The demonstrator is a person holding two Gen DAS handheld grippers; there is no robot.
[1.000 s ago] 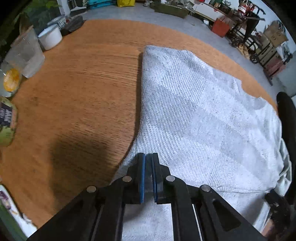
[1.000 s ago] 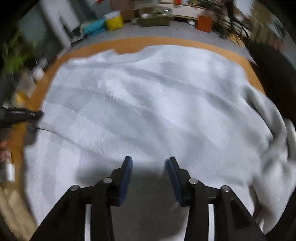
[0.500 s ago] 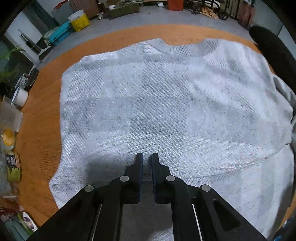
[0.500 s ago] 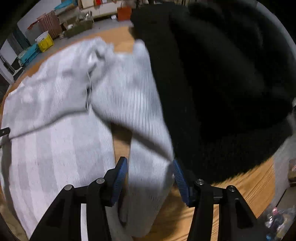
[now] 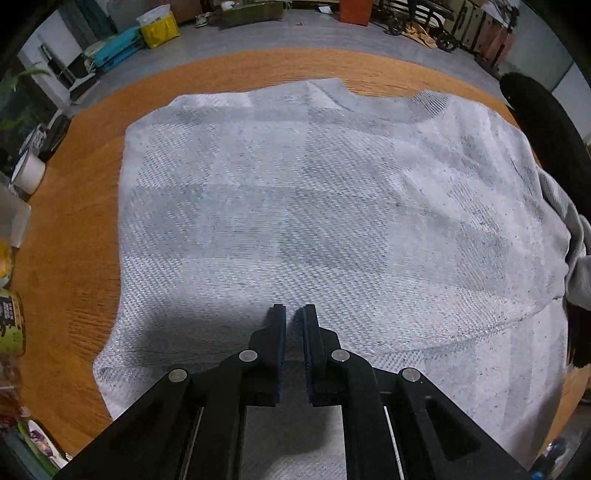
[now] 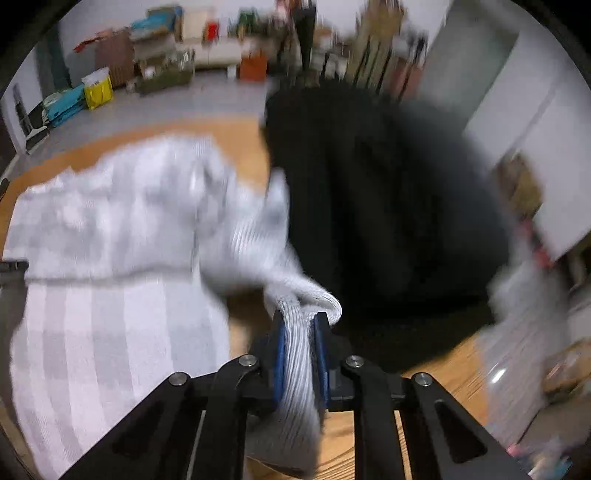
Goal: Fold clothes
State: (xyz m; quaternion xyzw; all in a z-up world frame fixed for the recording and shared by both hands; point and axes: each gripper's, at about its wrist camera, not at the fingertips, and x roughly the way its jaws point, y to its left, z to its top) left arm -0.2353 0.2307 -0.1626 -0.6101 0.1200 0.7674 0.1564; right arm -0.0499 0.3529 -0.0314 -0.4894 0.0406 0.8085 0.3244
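Right tool (image 6: 300, 334) pinches sweater (image 6: 110, 295); no legible writing.

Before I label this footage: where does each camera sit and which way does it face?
Left wrist: on the left gripper, looking forward over the grey sweater spread on the wooden table; its near-closed jaws show, holding nothing.
Right wrist: on the right gripper, facing the sweater's sleeve clamped in its jaws, beside a black garment.
Shared: sweater, table, yellow bag.

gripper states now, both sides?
Left gripper: nearly shut, holding nothing, above the sweater.
Right gripper: shut on the sweater sleeve.
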